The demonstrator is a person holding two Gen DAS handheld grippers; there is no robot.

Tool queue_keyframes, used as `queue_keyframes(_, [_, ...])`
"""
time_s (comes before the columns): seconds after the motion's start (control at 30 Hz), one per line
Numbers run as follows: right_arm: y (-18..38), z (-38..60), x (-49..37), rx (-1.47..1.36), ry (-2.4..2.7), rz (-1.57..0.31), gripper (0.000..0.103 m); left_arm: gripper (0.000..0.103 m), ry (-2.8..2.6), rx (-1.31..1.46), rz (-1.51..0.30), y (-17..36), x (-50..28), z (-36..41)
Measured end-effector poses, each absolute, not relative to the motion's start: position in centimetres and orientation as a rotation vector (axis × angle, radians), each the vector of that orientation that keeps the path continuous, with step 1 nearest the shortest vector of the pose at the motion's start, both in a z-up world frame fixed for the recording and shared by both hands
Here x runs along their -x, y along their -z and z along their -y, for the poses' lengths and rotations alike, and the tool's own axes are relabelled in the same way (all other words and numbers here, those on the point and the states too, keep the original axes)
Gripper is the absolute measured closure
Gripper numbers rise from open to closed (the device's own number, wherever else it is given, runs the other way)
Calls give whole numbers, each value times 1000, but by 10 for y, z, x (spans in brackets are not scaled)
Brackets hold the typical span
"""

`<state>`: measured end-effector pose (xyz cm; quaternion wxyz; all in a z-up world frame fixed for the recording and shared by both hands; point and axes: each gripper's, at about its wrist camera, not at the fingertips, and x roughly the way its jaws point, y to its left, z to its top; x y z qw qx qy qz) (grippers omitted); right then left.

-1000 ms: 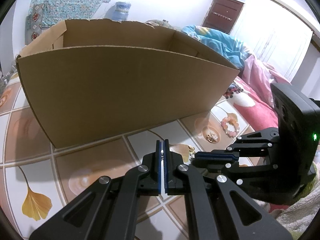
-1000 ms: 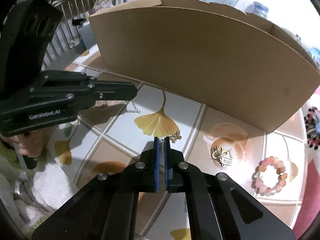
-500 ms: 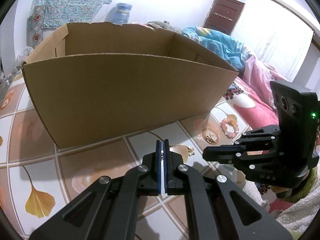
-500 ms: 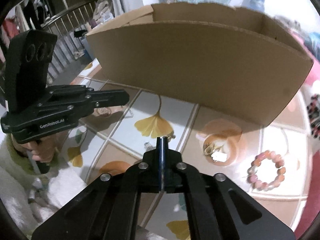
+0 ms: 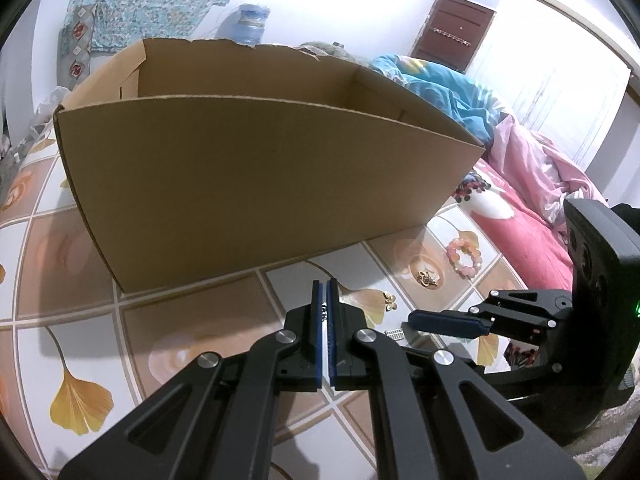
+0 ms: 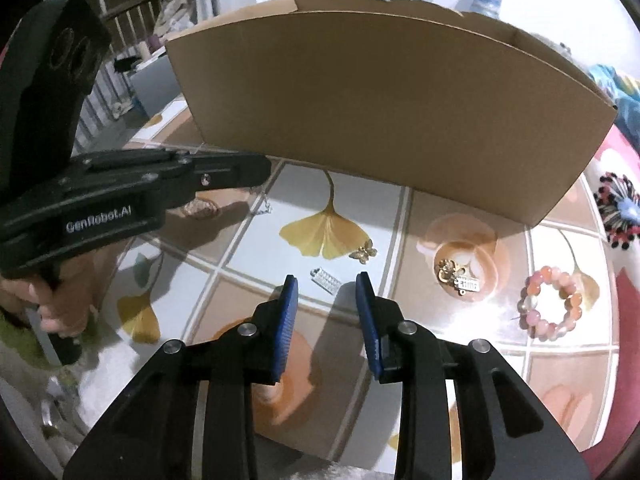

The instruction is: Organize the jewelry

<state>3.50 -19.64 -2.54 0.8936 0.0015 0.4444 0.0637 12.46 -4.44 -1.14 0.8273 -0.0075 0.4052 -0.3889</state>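
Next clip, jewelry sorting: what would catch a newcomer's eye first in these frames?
The big open cardboard box fills the middle of both views, standing on a cloth with a ginkgo-leaf pattern. In front of it lie small pieces: a pink bead bracelet at right, a gold butterfly charm and a little silver piece just ahead of the right gripper, whose jaws are opening with nothing between them.
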Motion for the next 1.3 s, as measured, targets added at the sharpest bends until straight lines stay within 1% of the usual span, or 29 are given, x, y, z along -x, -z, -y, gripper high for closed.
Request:
queue_keyframes(0.1, [25, 197, -33, -8, -125, -917, 80, 102, 829, 18, -858, 11, -124, 43])
queue_keyframes(0.43, [28, 187, -36, 2, -89, -889, 81, 102, 827, 31, -875, 16, -125, 43])
queue_keyframes(0.53, [29, 183, -35, 8, -79, -881, 83, 102, 828, 33, -876, 16, -125, 43])
queue_keyframes(0.6, [30, 179, -37, 7, -75, -876, 89, 102, 827, 31, -875, 17, -124, 43])
queue_keyframes(0.73, [32, 172, -44, 0, -78, -875, 93, 102, 827, 31, -875, 16, -125, 43])
queue_keyframes(0.77, [32, 172, -44, 1, -76, -874, 100, 102, 827, 31, -875, 16, -125, 43])
queue_keyframes(1.3, [28, 193, -45, -80, -129, -893, 101, 102, 826, 34, -875, 17, -124, 43])
